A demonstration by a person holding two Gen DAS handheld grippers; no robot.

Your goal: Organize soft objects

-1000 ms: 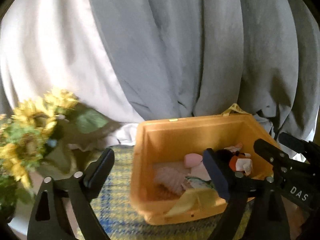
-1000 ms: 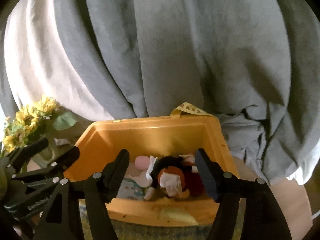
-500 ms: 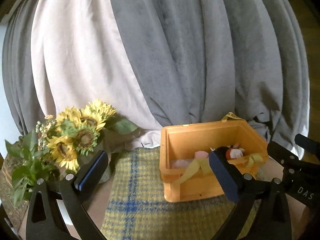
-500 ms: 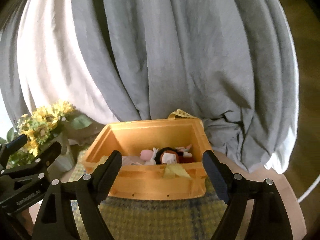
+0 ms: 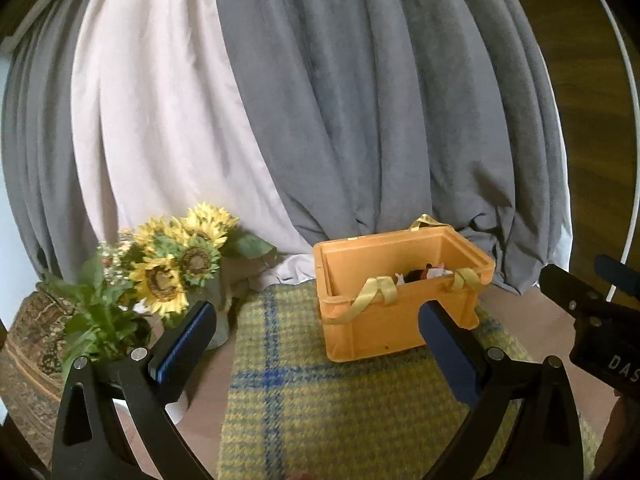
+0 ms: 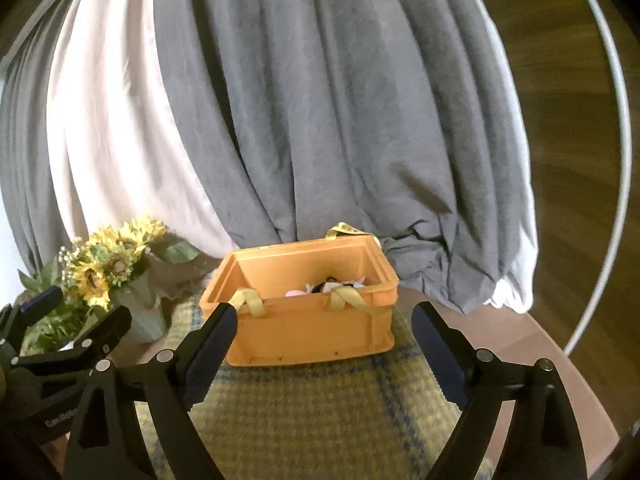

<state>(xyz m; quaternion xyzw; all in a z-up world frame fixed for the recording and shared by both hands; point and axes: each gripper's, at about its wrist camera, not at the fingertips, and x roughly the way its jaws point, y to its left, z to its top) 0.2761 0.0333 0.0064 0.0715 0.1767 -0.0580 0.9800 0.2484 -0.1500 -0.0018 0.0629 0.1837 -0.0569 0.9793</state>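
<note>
soft toys (image 6: 332, 286) piled inside orange bin (image 6: 312, 332), upright on plaid mat.

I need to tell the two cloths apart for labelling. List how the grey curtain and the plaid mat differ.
The grey curtain hangs upright in deep folds behind the orange crate; the plaid mat lies flat under it. The curtain is one plain grey; the mat is yellow-green with blue check lines. The curtain looks smooth, the mat coarsely woven. Both are fabric.
</note>
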